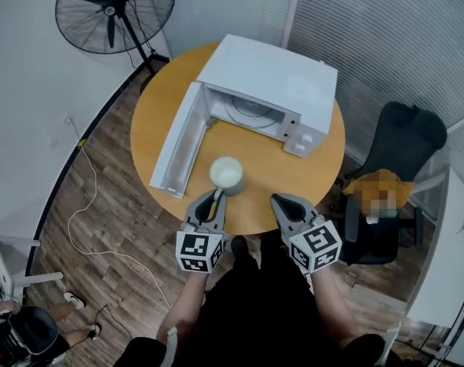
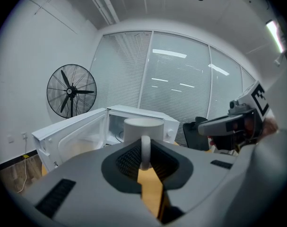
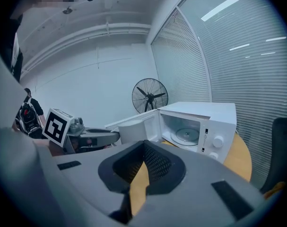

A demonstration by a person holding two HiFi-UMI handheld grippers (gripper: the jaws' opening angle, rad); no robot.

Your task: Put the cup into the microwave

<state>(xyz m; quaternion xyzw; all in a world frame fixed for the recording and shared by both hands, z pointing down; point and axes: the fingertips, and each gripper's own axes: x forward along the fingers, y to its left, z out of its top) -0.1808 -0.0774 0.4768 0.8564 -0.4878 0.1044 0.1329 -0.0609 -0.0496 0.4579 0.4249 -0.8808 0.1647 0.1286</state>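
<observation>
A white cup (image 1: pixel 226 174) stands on the round wooden table (image 1: pixel 323 163), in front of the white microwave (image 1: pixel 277 79). The microwave's door (image 1: pixel 178 140) is swung open to the left, and the turntable inside shows. My left gripper (image 1: pixel 215 196) is shut on the cup's handle (image 2: pixel 145 150), just behind the cup (image 2: pixel 143 127). My right gripper (image 1: pixel 281 202) hovers shut and empty at the table's near edge, to the right of the cup. In the right gripper view, the cup (image 3: pixel 131 130) sits left of the microwave (image 3: pixel 204 122).
A black standing fan (image 1: pixel 113 10) is at the far left by the wall. A black office chair (image 1: pixel 396 170) stands right of the table. A white cable (image 1: pixel 86 205) trails over the wooden floor on the left. Window blinds run behind the microwave.
</observation>
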